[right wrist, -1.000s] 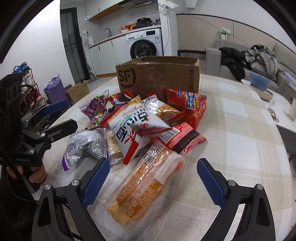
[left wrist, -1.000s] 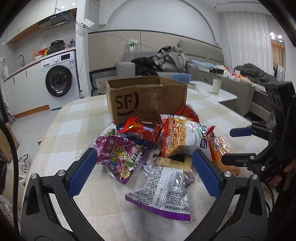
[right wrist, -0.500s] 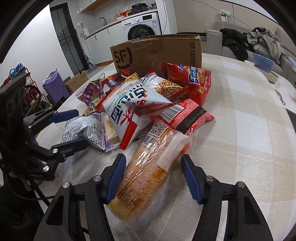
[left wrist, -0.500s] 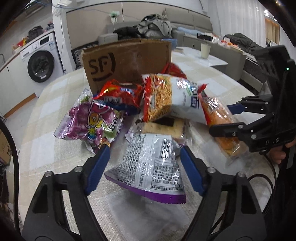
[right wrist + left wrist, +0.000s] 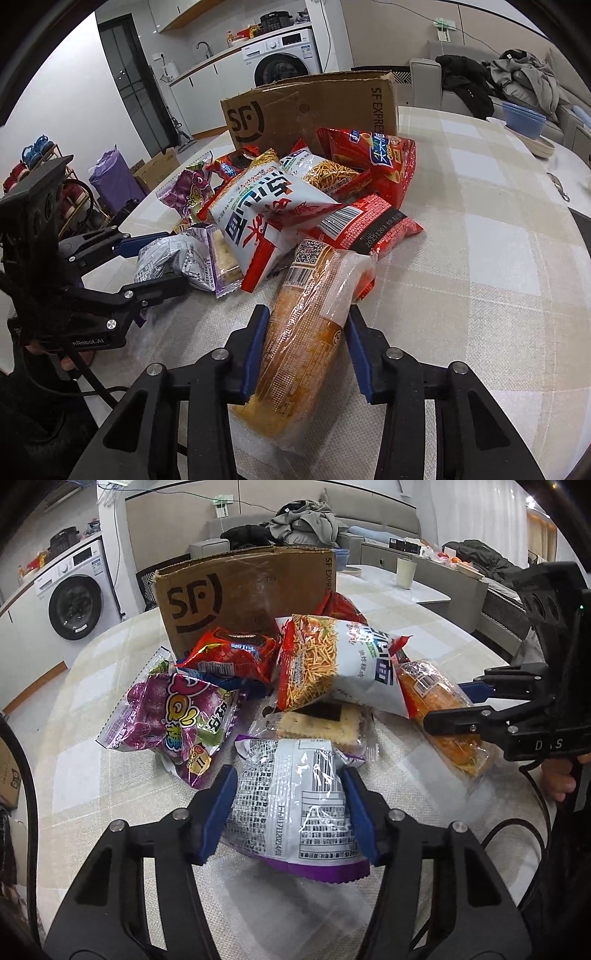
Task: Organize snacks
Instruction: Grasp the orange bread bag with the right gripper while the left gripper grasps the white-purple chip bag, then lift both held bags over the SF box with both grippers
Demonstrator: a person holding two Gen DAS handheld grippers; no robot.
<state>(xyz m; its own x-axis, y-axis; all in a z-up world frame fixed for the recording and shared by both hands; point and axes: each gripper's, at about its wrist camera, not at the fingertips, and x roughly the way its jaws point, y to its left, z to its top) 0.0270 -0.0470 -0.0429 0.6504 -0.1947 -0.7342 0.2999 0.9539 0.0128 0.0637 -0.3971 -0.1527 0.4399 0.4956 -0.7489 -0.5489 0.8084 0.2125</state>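
Note:
A heap of snack bags lies on the checked tablecloth in front of an open cardboard SF box [image 5: 251, 590]. My left gripper [image 5: 288, 805] is closing, and its blue pads touch both sides of a silver-and-purple packet [image 5: 291, 812] at the near edge of the heap. My right gripper [image 5: 304, 343] is closing too, with its pads pressed on the sides of a long orange bread packet [image 5: 306, 332] that lies flat on the cloth. Each gripper also shows in the other's view, low beside the heap.
A purple candy bag [image 5: 170, 716], a red cookie bag [image 5: 232, 653], a white noodle-snack bag [image 5: 340, 657] and a cracker pack [image 5: 321, 720] are piled between the held packets and the box. A red chip bag [image 5: 369, 155] leans on the box. The tablecloth [image 5: 480, 258] stretches off to the right.
Both grippers' jaws have narrowed from wide apart to touching their packets. The left gripper sank and tipped down toward the silver packet. The right gripper stayed over the orange packet.

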